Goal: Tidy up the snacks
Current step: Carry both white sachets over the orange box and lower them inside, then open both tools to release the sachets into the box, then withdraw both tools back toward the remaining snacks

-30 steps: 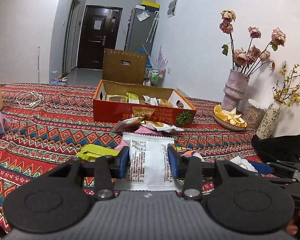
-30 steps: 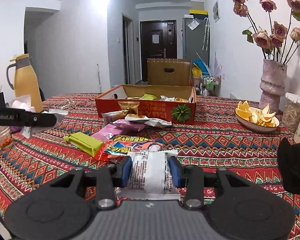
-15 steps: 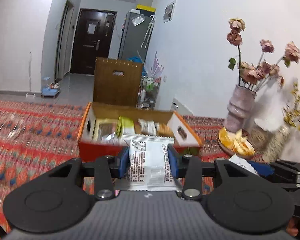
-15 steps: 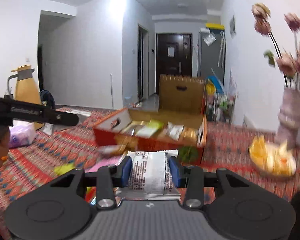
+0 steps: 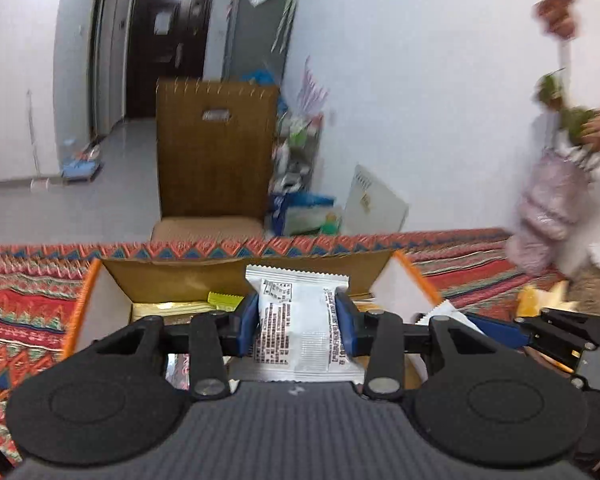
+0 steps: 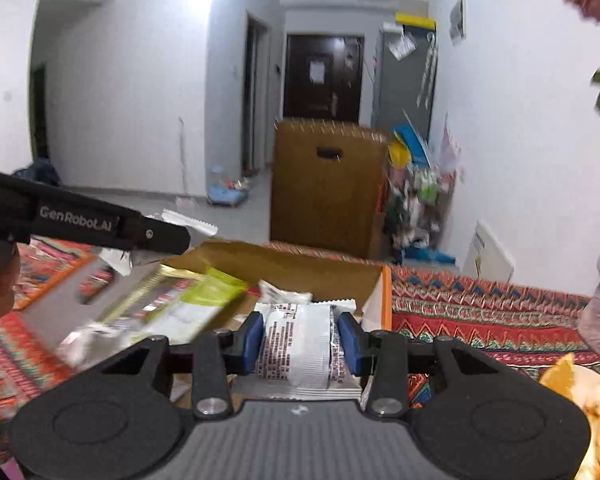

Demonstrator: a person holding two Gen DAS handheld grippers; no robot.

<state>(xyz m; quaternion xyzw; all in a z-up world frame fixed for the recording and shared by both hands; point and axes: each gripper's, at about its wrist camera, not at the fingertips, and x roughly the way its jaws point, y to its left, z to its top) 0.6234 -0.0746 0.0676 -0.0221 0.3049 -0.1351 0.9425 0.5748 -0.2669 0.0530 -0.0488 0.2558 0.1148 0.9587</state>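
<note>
The left hand-held gripper [image 5: 297,326] has a ribbed grey body, two round black discs, black linkage arms pinned with silver screws, and blue pads on its fingers [image 5: 247,326]. The right hand-held gripper [image 6: 300,342] is built alike. At the left edge of the right wrist view, the other unit's black side bears white "GenRobot.AI" lettering.

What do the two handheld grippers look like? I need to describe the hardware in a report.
Both match: the left gripper and the right gripper have blue finger pads on black linkage arms with silver pivot bolts, two round black discs and a ribbed grey body. The left gripper's side, in the right view, bears white "GenRobot.AI" lettering.
</note>
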